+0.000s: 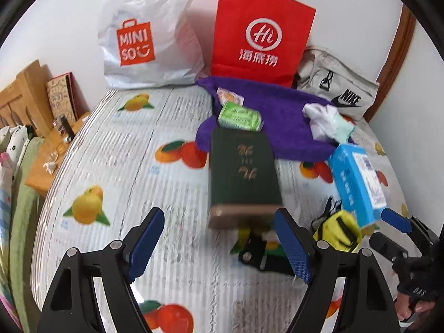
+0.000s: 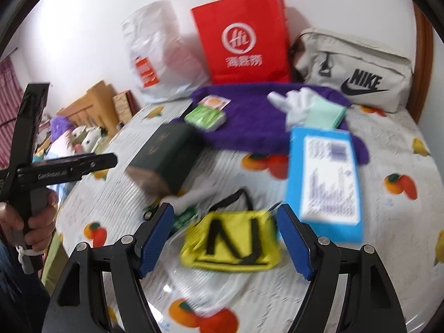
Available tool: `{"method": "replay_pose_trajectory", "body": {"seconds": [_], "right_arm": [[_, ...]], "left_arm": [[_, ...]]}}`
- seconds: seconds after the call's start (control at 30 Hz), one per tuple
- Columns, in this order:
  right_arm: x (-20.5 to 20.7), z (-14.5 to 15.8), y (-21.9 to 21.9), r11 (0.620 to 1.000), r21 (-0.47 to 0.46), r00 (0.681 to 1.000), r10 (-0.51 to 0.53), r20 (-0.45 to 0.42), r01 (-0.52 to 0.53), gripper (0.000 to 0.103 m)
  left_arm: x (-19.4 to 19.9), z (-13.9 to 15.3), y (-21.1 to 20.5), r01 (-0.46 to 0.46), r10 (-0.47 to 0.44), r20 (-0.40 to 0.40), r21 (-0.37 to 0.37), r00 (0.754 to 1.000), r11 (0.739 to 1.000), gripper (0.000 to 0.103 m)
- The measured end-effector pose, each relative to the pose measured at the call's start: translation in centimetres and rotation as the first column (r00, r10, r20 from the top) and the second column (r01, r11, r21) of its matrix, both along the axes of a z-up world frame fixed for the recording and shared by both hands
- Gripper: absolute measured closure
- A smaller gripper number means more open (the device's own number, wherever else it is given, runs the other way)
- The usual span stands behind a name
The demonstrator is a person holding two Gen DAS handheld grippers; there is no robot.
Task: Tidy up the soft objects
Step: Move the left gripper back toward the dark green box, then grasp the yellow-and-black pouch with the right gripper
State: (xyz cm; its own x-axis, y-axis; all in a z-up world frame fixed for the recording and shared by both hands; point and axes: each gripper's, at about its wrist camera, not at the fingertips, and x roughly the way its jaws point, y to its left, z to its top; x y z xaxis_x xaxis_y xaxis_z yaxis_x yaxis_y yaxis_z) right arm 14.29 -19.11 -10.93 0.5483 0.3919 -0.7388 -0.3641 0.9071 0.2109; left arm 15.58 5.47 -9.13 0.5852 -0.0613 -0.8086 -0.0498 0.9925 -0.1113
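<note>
Soft things lay scattered over the fruit-print sheet [image 1: 116, 166], and both grippers hung above them with nothing caught. The left gripper [image 1: 219, 242] stood released, its blue pads wide apart, and the green box [image 1: 242, 172] lay just beyond them on the sheet, its far end touching the purple towel [image 1: 280, 116]. On that towel sat a green pack [image 1: 240, 116], a small orange-and-white packet [image 1: 230, 96] and a crumpled white cloth [image 1: 323, 119] over something mint-coloured. The right gripper [image 2: 224, 242] was released too, jaws spread, and the yellow pouch [image 2: 230, 245] lay between its pads on the sheet, though blur made it hard to say whether either pad touched it; it looked apart. A blue tissue pack [image 2: 324, 183] lay just right of the pouch, its far end over the towel's edge. Against the wall stood a white Miniso bag [image 1: 147, 38] and a red paper bag [image 1: 260, 33], side by side, and a beige Nike bag [image 2: 355, 69] lay right of them. From the right wrist view, a hand [image 2: 33, 222] gripped the left gripper's black handle at the far left. Wooden furniture [image 1: 25, 91] stood beyond the sheet's left edge.
</note>
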Motion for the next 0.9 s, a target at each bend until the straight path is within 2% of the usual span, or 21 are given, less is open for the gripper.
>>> {"method": "replay_pose_trajectory", "body": {"seconds": [0.13,0.33,0.43,0.57,0.63,0.67,0.73,0.9], "right_arm": [[-0.9,-1.2,1.2,1.0,-0.006,1.0,0.017,-0.011,-0.017,0.027],[-0.7,-3.1,3.1,0.999,-0.033,0.999,0.034,-0.038,-0.035,0.036],[-0.2,-4.2,4.1,0.997,-0.063,0.998,0.041,-0.055,-0.045,0.044],[0.4,-5.5,5.0,0.996,-0.082,0.997,0.034,-0.067,-0.039,0.046],[0.5,-6.2,5.6,0.992,-0.123,0.998,0.023,-0.052,-0.029,0.054],[0.5,-6.3,5.7,0.99,-0.141,0.999,0.014,-0.04,-0.02,0.065],[0.4,-6.3,5.8,0.99,-0.139,0.999,0.009,-0.04,-0.014,0.076],[-0.7,-4.8,5.3,0.993,-0.11,0.999,0.03,-0.022,-0.032,0.078]], "left_arm": [[-1.2,-1.3,0.8,-0.005,0.005,-0.003,-0.028,1.0,1.0,0.023],[-2.2,-3.6,1.6,-0.001,0.0,-0.04,-0.029,0.999,1.0,0.023],[-2.6,-4.4,2.2,0.0,-0.003,-0.057,-0.042,0.998,0.999,0.023],[-2.7,-5.1,2.2,0.012,-0.014,-0.072,-0.029,0.997,1.0,0.023],[-2.7,-5.3,2.2,0.019,-0.021,-0.077,-0.037,0.997,0.999,0.023],[-2.7,-5.4,2.2,0.023,-0.026,-0.079,-0.039,0.997,0.999,0.023],[-2.7,-5.3,2.0,0.033,-0.036,-0.077,-0.037,0.996,0.999,0.023],[-2.8,-4.7,1.1,0.065,-0.067,-0.056,-0.048,0.996,0.997,0.023]]}}
